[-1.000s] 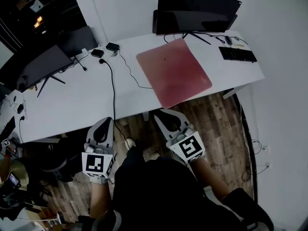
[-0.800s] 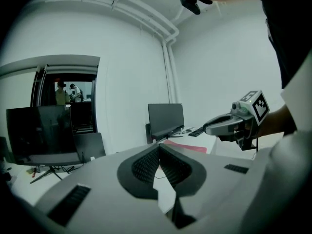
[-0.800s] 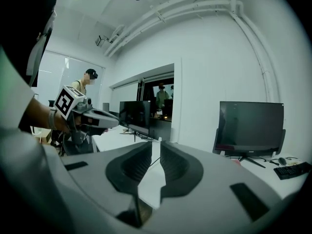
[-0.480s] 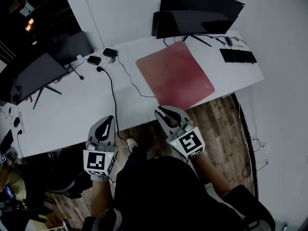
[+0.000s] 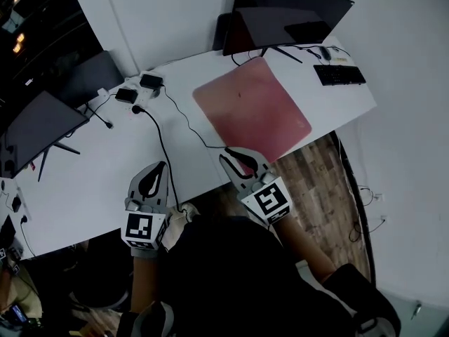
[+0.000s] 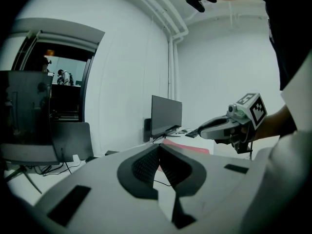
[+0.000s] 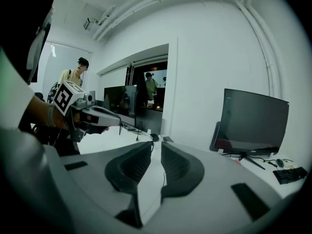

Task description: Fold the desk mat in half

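Currently one pink desk mat (image 5: 252,111) lies unfolded on the desk (image 5: 105,181), near one keyboard (image 5: 339,74). Left gripper (image 5: 161,165) closed, empty; right gripper (image 5: 226,152) empty, jaws opening slightly. Perhaps three monitors (image 5: 287,12).

desk mat (image 5: 252,111) on desk (image 5: 105,181), monitor (image 5: 291,12) behind
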Demonstrator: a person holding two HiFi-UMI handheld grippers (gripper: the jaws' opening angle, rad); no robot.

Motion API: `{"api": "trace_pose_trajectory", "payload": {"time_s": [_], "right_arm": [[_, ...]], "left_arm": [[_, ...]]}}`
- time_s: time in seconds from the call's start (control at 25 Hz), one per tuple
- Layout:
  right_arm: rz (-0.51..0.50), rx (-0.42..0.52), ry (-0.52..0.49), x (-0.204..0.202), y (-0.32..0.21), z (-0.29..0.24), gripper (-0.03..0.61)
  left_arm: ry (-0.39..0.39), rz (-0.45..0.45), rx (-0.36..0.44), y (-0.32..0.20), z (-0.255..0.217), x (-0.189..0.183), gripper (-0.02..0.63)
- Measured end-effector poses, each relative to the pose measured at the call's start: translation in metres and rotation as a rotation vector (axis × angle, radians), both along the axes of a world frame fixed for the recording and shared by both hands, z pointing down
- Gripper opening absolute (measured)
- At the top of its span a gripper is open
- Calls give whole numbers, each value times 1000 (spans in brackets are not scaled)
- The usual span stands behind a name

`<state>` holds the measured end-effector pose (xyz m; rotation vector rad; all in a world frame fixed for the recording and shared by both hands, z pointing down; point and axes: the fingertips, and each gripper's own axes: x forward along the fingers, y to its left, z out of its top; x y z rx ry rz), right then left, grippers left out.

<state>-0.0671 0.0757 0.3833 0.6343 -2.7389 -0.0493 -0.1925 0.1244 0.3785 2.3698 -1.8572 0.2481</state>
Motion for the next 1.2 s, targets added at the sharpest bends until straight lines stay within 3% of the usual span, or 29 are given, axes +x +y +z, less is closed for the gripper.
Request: {"api": "trace_pose_trajectory", "payload": {"time_s": [0.28, 0.68, 0.88, 1.2], "right_arm": [[49, -20, 65, -16, -18, 21, 81], [125, -60, 116, 36, -56, 47, 132], [153, -87, 134, 71, -69, 64, 144], [205, -177, 168, 118, -77, 104, 178]], "left_arm": [[126, 65, -27, -22, 21, -10, 8], [40, 195, -76, -65, 42, 38, 8], [6, 239, -139, -88, 58, 70, 8], [-42, 369, -209, -112, 98, 120, 8]]}}
